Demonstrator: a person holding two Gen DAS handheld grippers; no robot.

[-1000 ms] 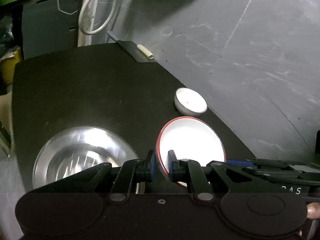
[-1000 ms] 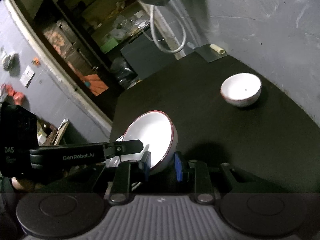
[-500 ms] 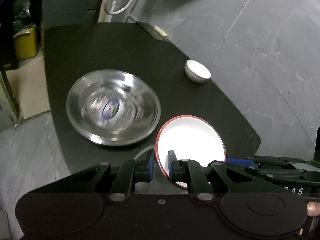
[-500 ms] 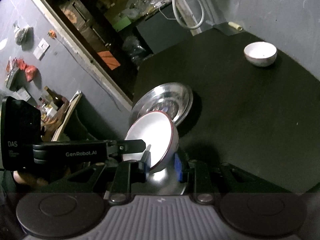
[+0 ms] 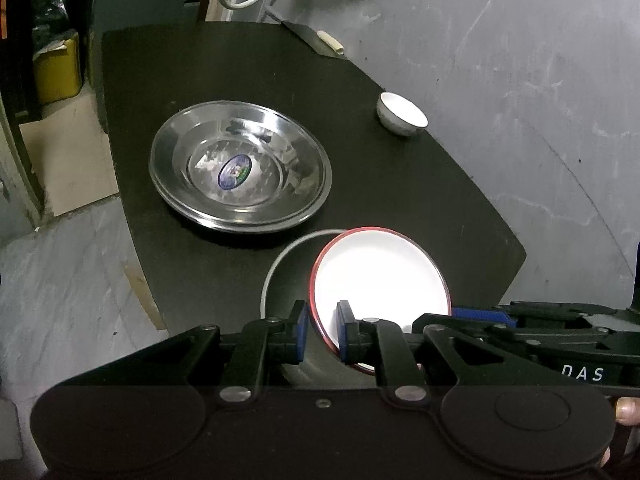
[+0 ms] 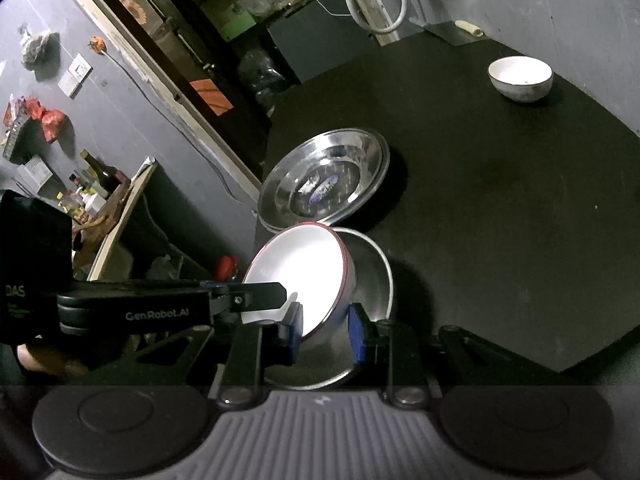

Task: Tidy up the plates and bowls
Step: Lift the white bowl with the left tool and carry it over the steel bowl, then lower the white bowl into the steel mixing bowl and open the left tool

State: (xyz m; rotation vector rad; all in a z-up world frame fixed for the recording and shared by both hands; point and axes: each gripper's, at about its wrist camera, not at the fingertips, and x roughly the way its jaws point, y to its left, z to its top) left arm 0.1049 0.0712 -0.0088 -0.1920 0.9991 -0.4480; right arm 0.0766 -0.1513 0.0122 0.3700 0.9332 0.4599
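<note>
Both grippers — left gripper [image 5: 322, 330] and right gripper [image 6: 325, 334] — are pinching the red-rimmed bowl's [image 5: 380, 280] rim over the table's [image 5: 460, 208] near edge (awkwardly tilted), so it's risking slipping onto the steel plate [image 6: 372, 276].

White bowl [image 5: 380, 276] with red rim, silver steel plate [image 5: 240, 166] bearing blue sticker, black table [image 5: 440, 192].
</note>
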